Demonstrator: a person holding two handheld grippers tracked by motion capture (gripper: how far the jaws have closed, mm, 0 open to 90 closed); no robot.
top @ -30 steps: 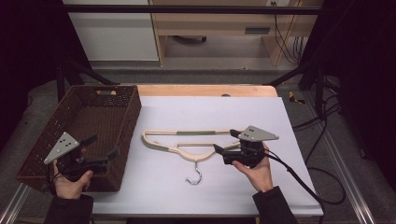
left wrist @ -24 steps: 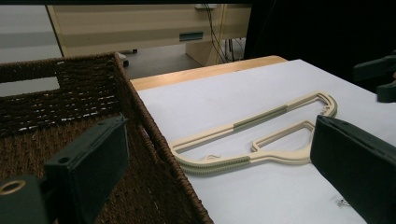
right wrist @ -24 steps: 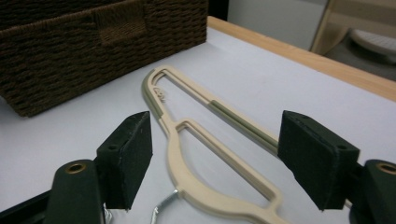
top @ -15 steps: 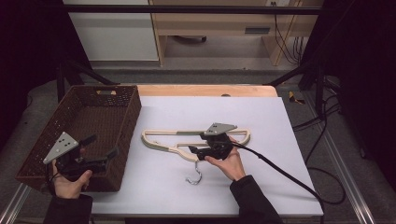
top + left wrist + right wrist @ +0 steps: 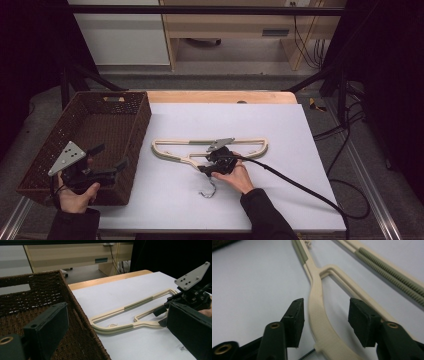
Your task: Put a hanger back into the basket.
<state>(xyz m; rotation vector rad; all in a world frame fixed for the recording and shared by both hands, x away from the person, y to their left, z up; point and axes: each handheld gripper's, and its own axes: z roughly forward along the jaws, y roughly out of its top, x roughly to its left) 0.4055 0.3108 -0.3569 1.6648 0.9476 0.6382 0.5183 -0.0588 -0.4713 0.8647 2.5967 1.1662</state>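
Right gripper [image 5: 324,322] jaws closing, straddling hanger [image 5: 319,315] neck, pads not touching yet; hook cut off. Left gripper [image 5: 102,162] jaws spread over basket [image 5: 45,145].

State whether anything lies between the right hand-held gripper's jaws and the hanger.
Nothing visible does: the right hand-held gripper has been closing its jaws, which straddle the hanger neck with bare gaps either side.

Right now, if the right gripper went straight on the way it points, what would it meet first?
The right gripper straddles the cream hanger, pads not yet touching as its jaws have just been closing. Going on, it would probably meet the hanger's neck first; depth is unclear.
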